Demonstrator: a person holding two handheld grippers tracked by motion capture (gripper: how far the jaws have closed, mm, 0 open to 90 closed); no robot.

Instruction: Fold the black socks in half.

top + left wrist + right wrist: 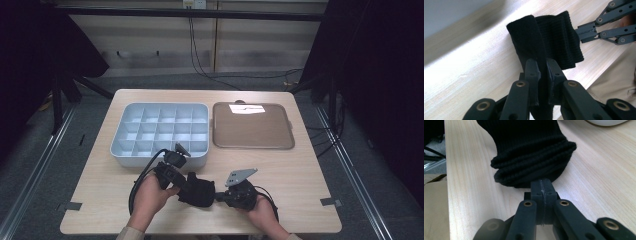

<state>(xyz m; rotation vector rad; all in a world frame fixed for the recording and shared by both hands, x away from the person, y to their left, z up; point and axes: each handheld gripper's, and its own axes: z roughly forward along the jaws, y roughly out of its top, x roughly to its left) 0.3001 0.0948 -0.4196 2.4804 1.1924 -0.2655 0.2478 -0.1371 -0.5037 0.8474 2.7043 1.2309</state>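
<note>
Black sock bunched on bench, near front edge, just in front of grey compartment tray and between both grippers. Ribbed knit, folded into thick wad, cuff layers stacked toward right gripper view. Left gripper coming in from sock's left side, fingers clamped on a fold of sock, fabric pinched between pads in left gripper view. Right gripper at sock's right side, fingers pressed together, pads meeting flush right at sock's cuff edge; in right gripper view tips touching the cuff, cannot tell whether any fabric is caught between them. Left hand wrapped round left gripper body, right hand under right gripper, both low of sock toward bench's front edge. Brown flat tray behind sock and to right of grey compartment tray, white slip lying on its far part. Grey three-cornered plate tilted above right gripper, just right of sock.
</note>
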